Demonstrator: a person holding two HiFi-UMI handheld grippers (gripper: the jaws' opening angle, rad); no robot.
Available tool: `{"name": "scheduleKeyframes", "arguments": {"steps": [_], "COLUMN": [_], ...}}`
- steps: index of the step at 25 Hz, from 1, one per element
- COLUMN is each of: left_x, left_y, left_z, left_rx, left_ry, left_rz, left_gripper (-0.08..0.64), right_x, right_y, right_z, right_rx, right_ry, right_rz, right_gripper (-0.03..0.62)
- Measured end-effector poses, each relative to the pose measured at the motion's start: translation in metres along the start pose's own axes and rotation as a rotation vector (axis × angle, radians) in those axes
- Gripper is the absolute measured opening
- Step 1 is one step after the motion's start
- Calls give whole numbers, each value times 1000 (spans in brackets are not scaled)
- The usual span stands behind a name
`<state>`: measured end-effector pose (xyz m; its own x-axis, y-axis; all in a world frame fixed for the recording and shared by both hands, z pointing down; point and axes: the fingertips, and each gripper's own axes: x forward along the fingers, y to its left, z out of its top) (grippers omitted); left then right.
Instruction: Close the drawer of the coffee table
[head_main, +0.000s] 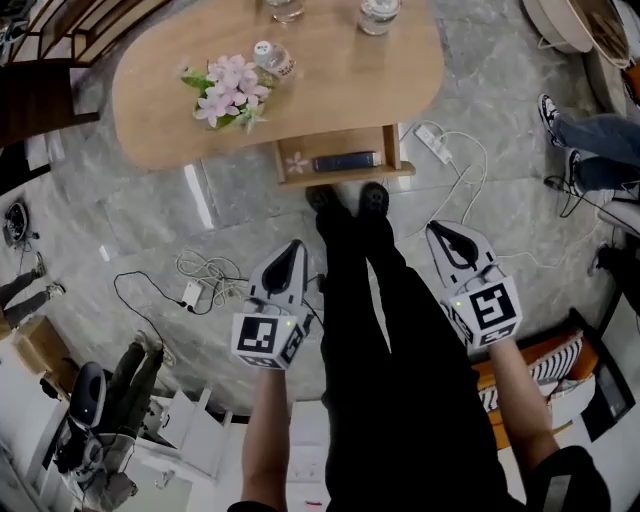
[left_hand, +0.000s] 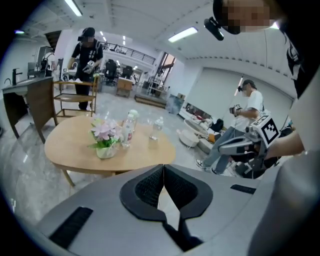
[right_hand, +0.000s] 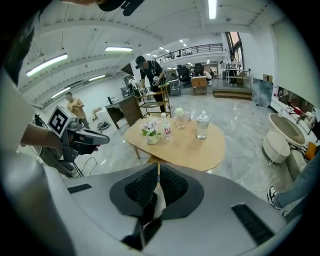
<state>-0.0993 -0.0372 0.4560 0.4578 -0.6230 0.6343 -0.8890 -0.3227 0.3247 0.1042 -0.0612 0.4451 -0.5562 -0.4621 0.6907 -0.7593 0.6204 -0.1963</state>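
Both grippers are up in front of the person, one either side of the dark trouser legs. The left gripper (head_main: 293, 246) has its fingers pressed tight together, the ribbed pads meeting at the tips with nothing between them. The right gripper (head_main: 438, 229) is the same: fingers shut against each other, empty. Ahead sits the coffee table (head_main: 330, 90), a rounded wooden top on the grey marbled floor. The drawer (head_main: 345, 176) is out, jutting from under the table's near edge toward the person's shoes (head_main: 348, 198), which stand just beside its front. Inside it lie a dark flat object (head_main: 345, 160) and, to its left, a small pink blossom (head_main: 297, 162). Neither gripper touches the drawer; both hang well apart from it, pointing toward the table. On the tabletop there is a pot of pink flowers (head_main: 228, 92), with a clear bottle (head_main: 273, 60) just beside it, and two clear vessels stand at the far edge. A white power strip (head_main: 432, 142) and loose cables trail across the floor to the right of the drawer.
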Motion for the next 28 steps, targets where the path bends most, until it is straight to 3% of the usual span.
{"name": "scheduleKeyframes", "arguments": {"steps": [5, 9, 12, 15, 18, 19, 24, 28], "left_x": [55, 90, 111, 126, 145, 150, 167, 183], "left_y": [52, 91, 116, 135, 153, 159, 187, 199], "left_z": [-65, -113, -148, -176, -195, -202, -230, -254], "left_rx": [72, 72, 67, 96, 124, 116, 31, 114], "left_ry": [132, 224, 296, 351, 367, 365, 370, 424], "left_rz": [15, 33, 43, 39, 14, 8, 26, 0], "left_gripper": [14, 15, 98, 123, 203, 241, 298, 318], "right_x": [54, 91, 118, 143, 170, 177, 206, 224], "right_y": [-16, -33, -46, -60, -78, -83, -103, -120], "right_z": [-41, -81, -109, -137, -171, -183, -228, -255], "right_rx": [-32, -89, -99, -141, -210, -234, -319, -405], "right_ry": [66, 147, 192, 248, 320, 344, 405, 478], "right_rz": [-5, -18, -42, -60, -73, -75, -54, -38], "right_gripper": [12, 14, 19, 79, 123, 133, 152, 179]}}
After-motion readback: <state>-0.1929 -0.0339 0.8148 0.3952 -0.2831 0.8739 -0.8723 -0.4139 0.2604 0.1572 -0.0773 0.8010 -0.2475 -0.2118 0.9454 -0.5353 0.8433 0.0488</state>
